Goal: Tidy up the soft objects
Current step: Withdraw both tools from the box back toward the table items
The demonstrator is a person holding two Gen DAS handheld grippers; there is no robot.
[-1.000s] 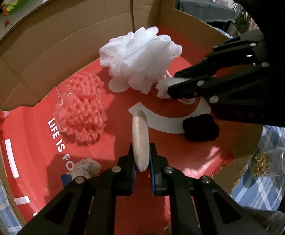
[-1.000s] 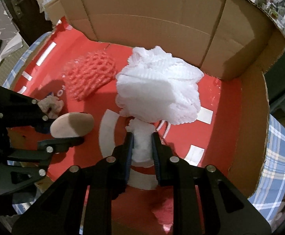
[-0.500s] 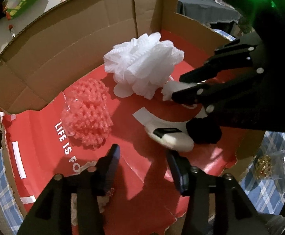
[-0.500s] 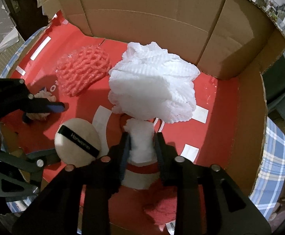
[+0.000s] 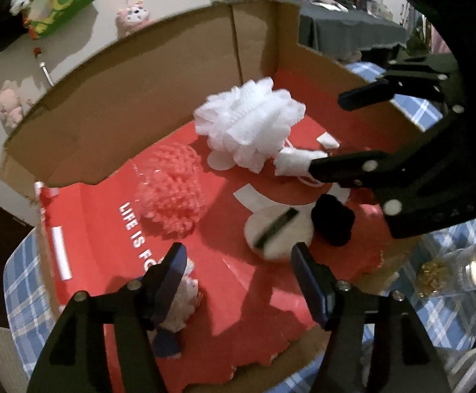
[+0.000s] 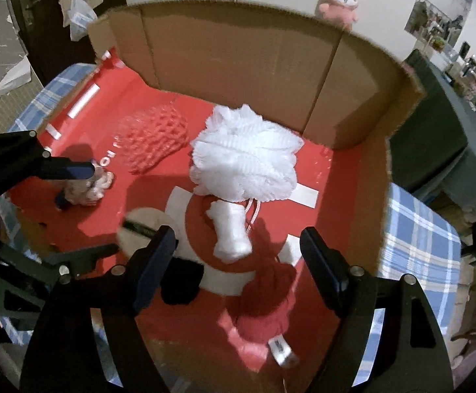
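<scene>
Both of your grippers have just been opening, and nothing sits between either pair of jaws: your left gripper (image 5: 236, 260) stands spread above the red floor of the cardboard box (image 6: 238, 52), with the round powder puff (image 5: 278, 231) lying flat just ahead of it, and your right gripper (image 6: 238, 245) stands spread over the small white foam roll (image 6: 231, 231), which lies free beside the white bath pouf (image 6: 246, 160). The pink foam net (image 5: 172, 190), a black soft piece (image 5: 333, 219), a red knitted item (image 6: 264, 308) and a small plush toy (image 5: 179, 308) share the same floor. The likeliest trouble is a snag: the pouf's cord (image 6: 252, 213) trails right next to the foam roll, so a finger pulled back low could hook it and drag the pouf along. Your left inner finger sits just over the plush toy and could nudge it. The two grippers are also close, so I would keep them from crossing. The box walls stand tall at the back and on your right, while the near edge is low and torn; leave upward or toward yourself.
</scene>
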